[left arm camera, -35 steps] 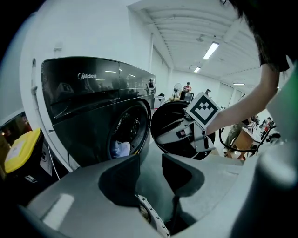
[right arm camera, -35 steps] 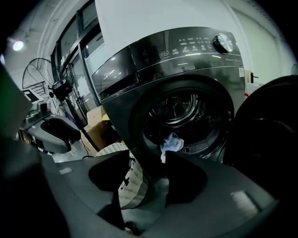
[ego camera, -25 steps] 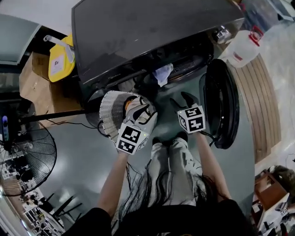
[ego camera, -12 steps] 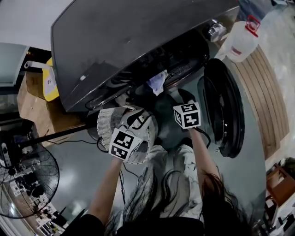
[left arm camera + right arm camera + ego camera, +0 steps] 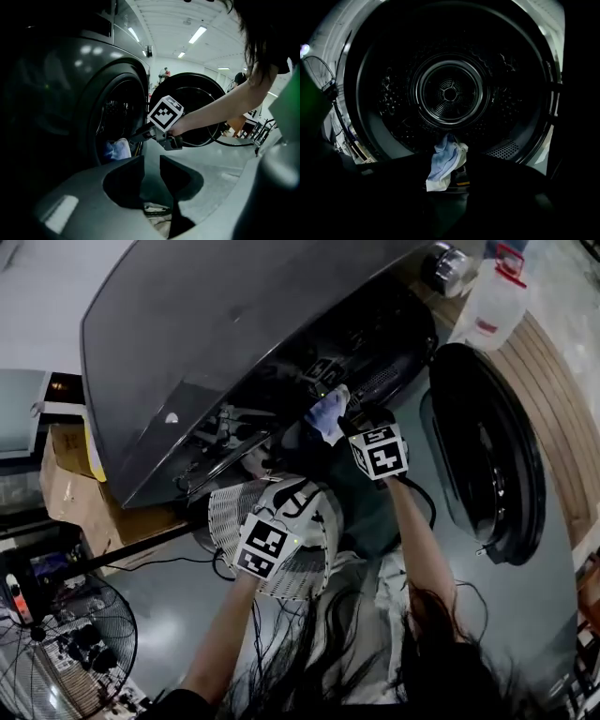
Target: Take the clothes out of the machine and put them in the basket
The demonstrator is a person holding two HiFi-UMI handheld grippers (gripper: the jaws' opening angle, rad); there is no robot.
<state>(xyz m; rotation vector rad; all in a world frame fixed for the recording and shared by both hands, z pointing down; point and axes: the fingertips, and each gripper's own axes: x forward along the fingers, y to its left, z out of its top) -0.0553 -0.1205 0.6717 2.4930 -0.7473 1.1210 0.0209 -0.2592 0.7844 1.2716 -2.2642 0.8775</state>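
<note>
Right gripper [image 5: 457, 177] jaws clamp pale blue cloth [image 5: 443, 161] at machine [image 5: 234, 324] mouth; left gripper [image 5: 152, 174] jaws narrowly apart, empty, over white basket [image 5: 225, 512].

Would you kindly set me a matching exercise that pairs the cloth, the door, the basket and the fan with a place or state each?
Things:
1 cloth
2 door
3 basket
4 fan

Places or states:
A swung open
B white, below the left gripper
C wire cage, on the floor
D blue, at the machine's mouth

Pairs: 1-D, 2-A, 3-B, 4-C
</note>
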